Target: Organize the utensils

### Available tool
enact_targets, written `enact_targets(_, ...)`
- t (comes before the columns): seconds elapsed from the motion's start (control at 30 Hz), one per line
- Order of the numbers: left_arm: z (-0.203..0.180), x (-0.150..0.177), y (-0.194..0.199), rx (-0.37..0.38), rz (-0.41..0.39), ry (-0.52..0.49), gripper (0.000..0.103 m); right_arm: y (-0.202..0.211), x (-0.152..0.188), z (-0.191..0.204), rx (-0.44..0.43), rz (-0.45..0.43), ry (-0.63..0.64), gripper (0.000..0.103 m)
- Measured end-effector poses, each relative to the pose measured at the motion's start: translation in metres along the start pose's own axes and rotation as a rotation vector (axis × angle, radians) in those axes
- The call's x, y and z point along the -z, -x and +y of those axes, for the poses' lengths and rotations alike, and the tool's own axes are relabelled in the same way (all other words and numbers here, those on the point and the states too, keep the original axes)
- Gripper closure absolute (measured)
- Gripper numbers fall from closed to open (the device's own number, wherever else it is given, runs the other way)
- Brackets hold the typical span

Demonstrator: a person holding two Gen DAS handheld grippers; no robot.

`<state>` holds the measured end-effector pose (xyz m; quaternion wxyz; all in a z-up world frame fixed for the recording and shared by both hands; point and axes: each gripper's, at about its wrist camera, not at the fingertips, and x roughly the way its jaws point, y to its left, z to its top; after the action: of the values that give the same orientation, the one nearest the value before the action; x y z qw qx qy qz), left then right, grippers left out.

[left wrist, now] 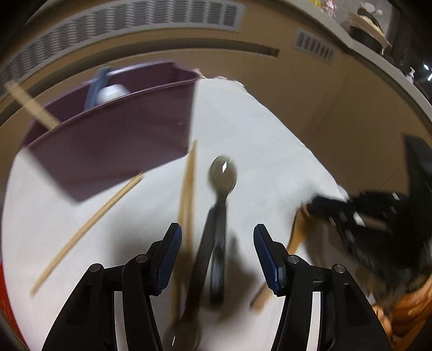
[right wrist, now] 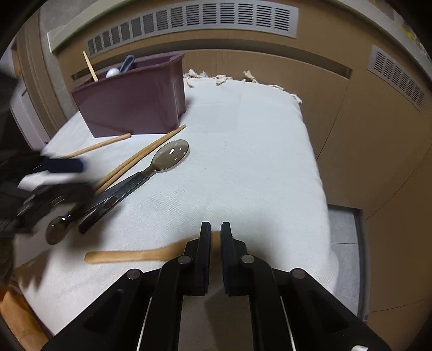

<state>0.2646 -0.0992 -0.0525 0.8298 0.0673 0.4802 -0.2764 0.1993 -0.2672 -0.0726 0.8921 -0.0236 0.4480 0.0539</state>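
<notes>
My left gripper [left wrist: 217, 235] is open, low over a grey spoon with a black handle [left wrist: 222, 172] and a pair of wooden chopsticks [left wrist: 189, 189] on the white cloth [left wrist: 251, 129]; it also shows blurred in the right wrist view [right wrist: 54, 175]. A single chopstick [left wrist: 89, 226] lies to the left. My right gripper [right wrist: 215, 232] is shut on a wooden spoon [right wrist: 129, 256] that lies on the cloth; it also shows in the left wrist view [left wrist: 324, 205]. A second grey spoon [right wrist: 58, 229] lies nearer. The maroon bin [right wrist: 135, 102] holds several utensils.
The cloth [right wrist: 243, 162] covers a small table against tan wall panels with vent grilles [right wrist: 194, 19]. A grey floor patch [right wrist: 343, 229] shows at the table's right edge. A red object [left wrist: 6, 297] sits at the far left.
</notes>
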Motion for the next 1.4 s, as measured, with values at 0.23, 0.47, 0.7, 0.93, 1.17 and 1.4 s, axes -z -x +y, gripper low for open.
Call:
enact_targets(0.23,-0.017,-0.041,-0.045,-0.101,0.069,-0.086,0.047,0.017,0.019,-0.001,0.001,0.004,0.011,0.072)
enact_targets(0.47,-0.02,-0.048,-0.068,-0.109,0.12,-0.09,0.065,0.023,0.032,0.001,-0.015,0.013,-0.006,0.054)
enact_targets(0.7,-0.015,-0.025,-0.04,-0.106,0.058,-0.1,0.07,0.013,0.033,0.006,-0.07,0.09,-0.064,0.054)
enact_targets(0.93,0.018,0.006,0.006,-0.111,-0.003,-0.031,0.07,-0.008,0.008,0.015,0.017,0.103,-0.031,0.054)
enact_targets(1.17,0.047,0.028,0.032,-0.106,-0.056,0.039,0.07,-0.024,-0.012,0.02,-0.054,0.148,-0.226,0.042)
enact_targets(1.4,0.063,0.035,0.031,-0.071,-0.073,0.095,0.07,-0.041,-0.024,0.046,0.106,0.13,-0.209,0.039)
